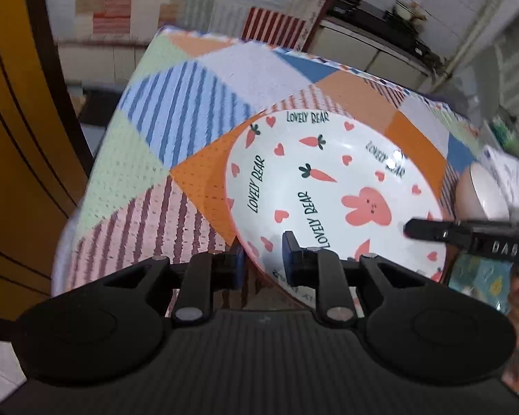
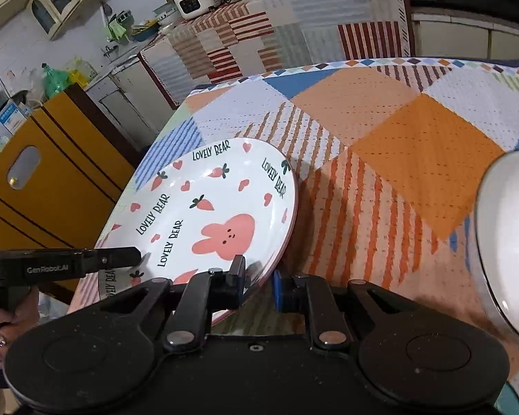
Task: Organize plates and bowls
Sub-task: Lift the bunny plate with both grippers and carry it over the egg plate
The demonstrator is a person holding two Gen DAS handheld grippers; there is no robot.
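A white plate (image 1: 328,186) with a pink rabbit, carrots, hearts and "LOVELY BEAR" lettering is tilted above the patchwork tablecloth (image 1: 162,131). My left gripper (image 1: 264,259) straddles its near rim, one finger inside, one outside, jaws closed on the rim. My right gripper (image 2: 257,280) grips the opposite rim of the same plate (image 2: 204,204) the same way. Each gripper shows in the other's view: the right one (image 1: 467,235), the left one (image 2: 69,263). A white bowl (image 2: 505,235) stands on the table to the right.
A yellow cabinet (image 2: 45,180) stands left of the table. A second cloth-covered counter (image 2: 276,27) with appliances lies behind. The white bowl also shows at the right edge of the left wrist view (image 1: 481,193), with clutter beyond it.
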